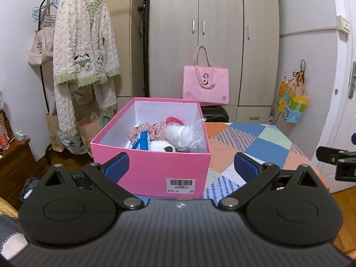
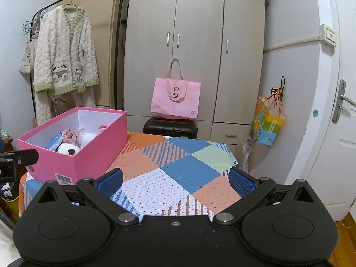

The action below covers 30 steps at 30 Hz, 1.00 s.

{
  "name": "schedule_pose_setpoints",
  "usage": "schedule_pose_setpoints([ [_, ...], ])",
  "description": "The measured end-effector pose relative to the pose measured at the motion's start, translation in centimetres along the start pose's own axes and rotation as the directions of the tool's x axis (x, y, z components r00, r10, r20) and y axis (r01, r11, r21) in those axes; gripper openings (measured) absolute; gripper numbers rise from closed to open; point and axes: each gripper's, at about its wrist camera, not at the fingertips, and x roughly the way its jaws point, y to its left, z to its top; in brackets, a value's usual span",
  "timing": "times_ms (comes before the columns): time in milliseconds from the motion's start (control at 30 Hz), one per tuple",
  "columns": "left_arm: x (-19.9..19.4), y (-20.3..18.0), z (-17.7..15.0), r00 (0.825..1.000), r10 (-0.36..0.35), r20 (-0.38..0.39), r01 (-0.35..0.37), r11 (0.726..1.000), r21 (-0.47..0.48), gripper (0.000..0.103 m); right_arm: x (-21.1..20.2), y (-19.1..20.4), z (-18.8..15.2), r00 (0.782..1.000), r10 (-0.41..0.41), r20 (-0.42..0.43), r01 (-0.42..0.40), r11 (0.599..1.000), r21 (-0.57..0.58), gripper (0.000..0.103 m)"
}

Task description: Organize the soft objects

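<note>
Pink shoebox [image 1: 153, 169] sat mid-frame in the left wrist view, on the patchwork-covered counter [image 1: 251, 142], with the soft stuff piled inside: a white plush toy [image 1: 161, 145], a floral cloth doll [image 1: 151, 131] and a white mesh puff [image 1: 189, 136]. Left hand-held gripper [image 1: 181, 166] was wide open, holding nothing, right in front of the box. Right hand-held gripper [image 2: 175, 181] was open too, over bare cloth, box at its middle left

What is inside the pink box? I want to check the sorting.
The pink box holds a white plush, a floral fabric piece, white mesh and something blue. Anything beneath them is hidden.
</note>
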Motion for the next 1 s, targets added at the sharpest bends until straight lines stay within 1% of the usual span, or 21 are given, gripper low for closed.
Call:
schedule_pose_setpoints([
  [200,0.2,-0.24,-0.13,1.0,0.027,-0.005,-0.027,1.0,0.013,0.102,-0.26,-0.02,-0.19,1.0,-0.021,0.013,0.021,1.0,-0.019,0.103],
  [467,0.41,-0.25,-0.3,0.998,0.065,-0.012,-0.065,0.997,0.029,0.102,-0.37,-0.01,-0.27,1.0,-0.011,0.015,0.011,1.0,-0.018,0.103],
  [733,0.15,-0.64,-0.28,0.997,0.071,-0.006,-0.07,0.996,0.052,0.103,-0.41,0.01,-0.36,1.0,-0.01,0.014,0.011,1.0,-0.009,0.103],
  [1000,0.13,-0.83,-0.36,0.998,0.066,-0.014,-0.066,0.997,0.051,0.103,-0.35,-0.07,-0.5,1.0,-0.011,0.012,0.011,1.0,-0.007,0.103],
])
